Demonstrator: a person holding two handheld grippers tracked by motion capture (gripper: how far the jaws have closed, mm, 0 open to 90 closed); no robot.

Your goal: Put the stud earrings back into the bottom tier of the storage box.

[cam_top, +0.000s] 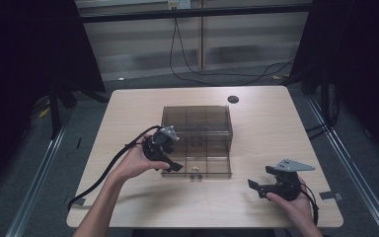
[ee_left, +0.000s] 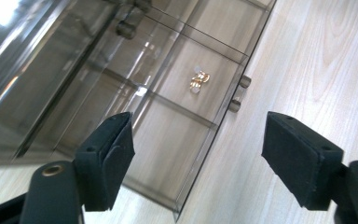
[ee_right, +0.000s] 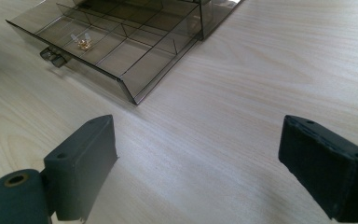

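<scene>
A smoky clear plastic box (cam_top: 196,118) stands mid-table with its divided drawer (cam_top: 212,165) pulled out toward me. One front compartment holds a small gold piece (cam_top: 196,168) (ee_left: 199,80) (ee_right: 83,43). Two knobs (ee_left: 240,93) stick out of the drawer front. My left gripper (cam_top: 173,165) (ee_left: 198,158) hovers at the drawer's front left corner, open, with nothing between its pads. My right gripper (cam_top: 260,177) (ee_right: 198,163) rests low over bare wood at the front right, open and empty, pointing toward the drawer (ee_right: 135,51).
A small black round disc (cam_top: 233,99) lies near the table's far edge. The wooden table (cam_top: 276,143) has bare room right of the box. Cables trail across the floor behind it, and each gripper's cable hangs off the near edge.
</scene>
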